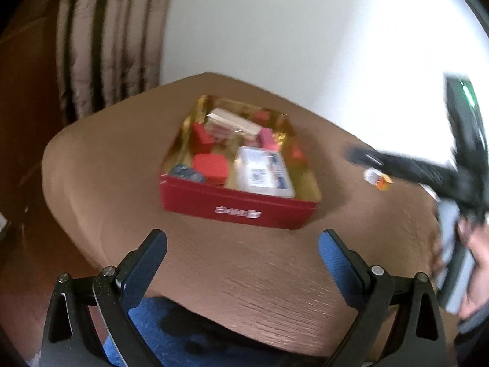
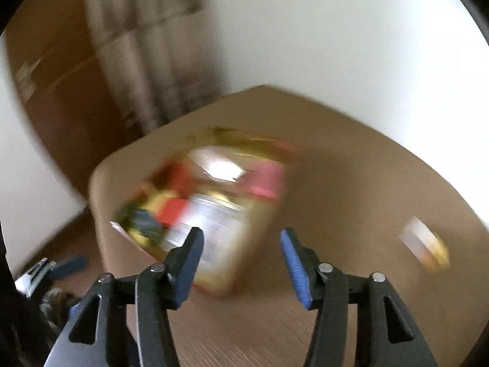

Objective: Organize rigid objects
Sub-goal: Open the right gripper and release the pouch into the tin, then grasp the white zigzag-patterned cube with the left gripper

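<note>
One small item is what I see left outside the red tin: a little packet with white and orange on it, lying on the brown table at the right of the left wrist view, well apart from the tin's right wall. In the right wrist view the same packet sits at the right middle, to the right of and beyond my right gripper, and the blur hides its exact shape. Its long axis seems to run from upper left to lower right in that frame, but I cannot be sure.

My right gripper is spread, with nothing between the blue pads. My left gripper is also spread wide and empty, low in its frame, just in front of the tin's near wall.

I judge the right hand is the nearer one for the packet, since in the left view the right gripper's black body hangs just beside it. The move would be to the right and a bit forward.

Open table lies all around the packet, so there is room for coming down. The table's right edge is not far behind it, so a push could slide it off. The tin is already crowded: a clear plastic box, red blocks, a pink block.
</note>
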A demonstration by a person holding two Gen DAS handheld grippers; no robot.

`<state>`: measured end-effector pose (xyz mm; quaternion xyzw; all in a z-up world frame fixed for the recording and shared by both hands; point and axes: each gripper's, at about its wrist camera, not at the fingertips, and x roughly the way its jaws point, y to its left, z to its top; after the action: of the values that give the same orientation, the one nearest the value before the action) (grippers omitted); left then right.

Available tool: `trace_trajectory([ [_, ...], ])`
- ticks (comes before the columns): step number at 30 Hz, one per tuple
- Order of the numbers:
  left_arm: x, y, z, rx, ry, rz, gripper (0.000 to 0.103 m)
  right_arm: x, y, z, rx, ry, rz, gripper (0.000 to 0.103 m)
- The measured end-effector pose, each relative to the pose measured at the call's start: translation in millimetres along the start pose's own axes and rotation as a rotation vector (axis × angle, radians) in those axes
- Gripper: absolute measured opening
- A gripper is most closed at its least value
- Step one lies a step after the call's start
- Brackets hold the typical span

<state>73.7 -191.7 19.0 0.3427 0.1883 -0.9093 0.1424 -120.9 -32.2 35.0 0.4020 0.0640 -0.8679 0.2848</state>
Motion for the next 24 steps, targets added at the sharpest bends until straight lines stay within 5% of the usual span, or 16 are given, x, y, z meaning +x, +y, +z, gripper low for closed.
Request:
trace_trajectory([
  [4, -2, -31, -2, 0.118, -0.020, -0.078, 0.098, -70, -77, -87, 0.269, -0.069, -0.213, 0.061],
  [7, 5, -75, -8, 0.262, -0.036, -0.105, 0.098, -109, -119, -148, 0.477, -0.107, -0.255, 0.062],
  [11, 32, -135, 2, 0.410, -0.038, -0.137, 0.098, -136, -137, -195, 0.598, -0.156, -0.253, 0.065],
  [17, 90, -218, 39, 0.482, -0.004, -0.180, 0.098, -141, -140, -198, 0.658, -0.173, -0.158, 0.066],
  [24, 167, -275, 58, 0.545, 0.013, -0.112, 0.093, -158, -135, -183, 0.623, -0.235, -0.102, 0.068],
])
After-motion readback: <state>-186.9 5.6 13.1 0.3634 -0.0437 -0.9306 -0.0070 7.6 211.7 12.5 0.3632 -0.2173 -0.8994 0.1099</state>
